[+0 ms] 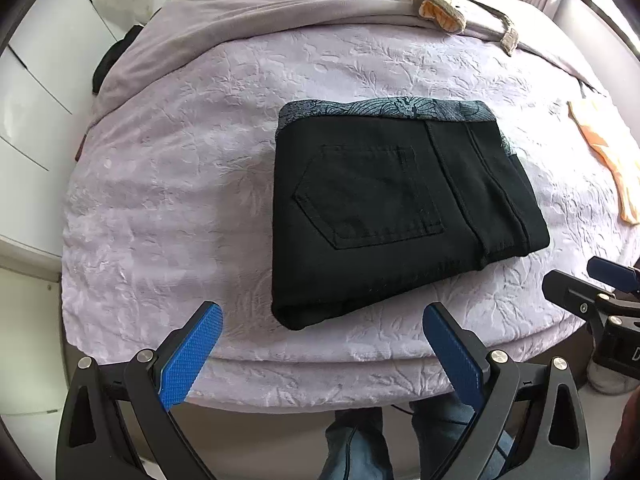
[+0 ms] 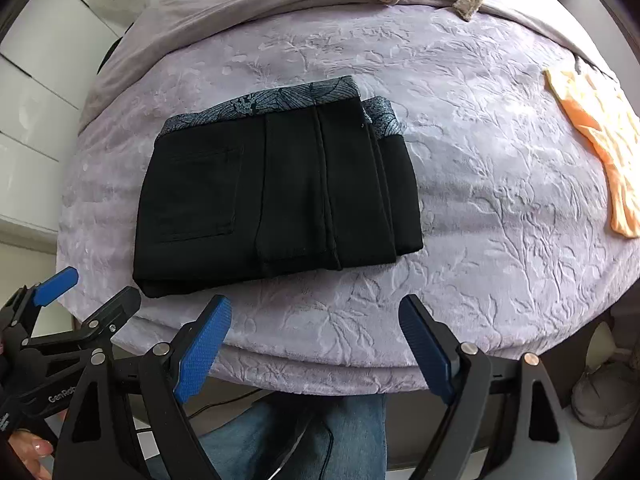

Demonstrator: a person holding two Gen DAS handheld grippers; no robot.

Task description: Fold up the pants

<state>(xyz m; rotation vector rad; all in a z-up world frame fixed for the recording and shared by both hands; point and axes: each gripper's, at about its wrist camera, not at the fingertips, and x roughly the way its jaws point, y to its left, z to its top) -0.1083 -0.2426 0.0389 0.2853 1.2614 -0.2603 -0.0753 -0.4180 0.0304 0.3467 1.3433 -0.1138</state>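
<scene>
On the near edge of the bed (image 1: 168,184) black pants (image 1: 384,208) lie folded; left gripper (image 1: 322,354) and right gripper (image 2: 314,350) hang empty, jaws wide; best lift clear without snagging cloth.

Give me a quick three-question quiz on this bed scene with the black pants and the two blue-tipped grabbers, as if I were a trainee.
1. True or false: the black pants lie folded into a compact stack on the lilac bedspread.
2. Which gripper is clamped on the pants? A) the left gripper B) the right gripper C) neither
3. What colour is the garment lying apart from the pants, near the bed's edge?

Key
1. True: the patterned waistband lines the far edge, and a back pocket faces up.
2. C: both grippers stand open, short of the pants, with nothing between their pads.
3. Orange.
</scene>
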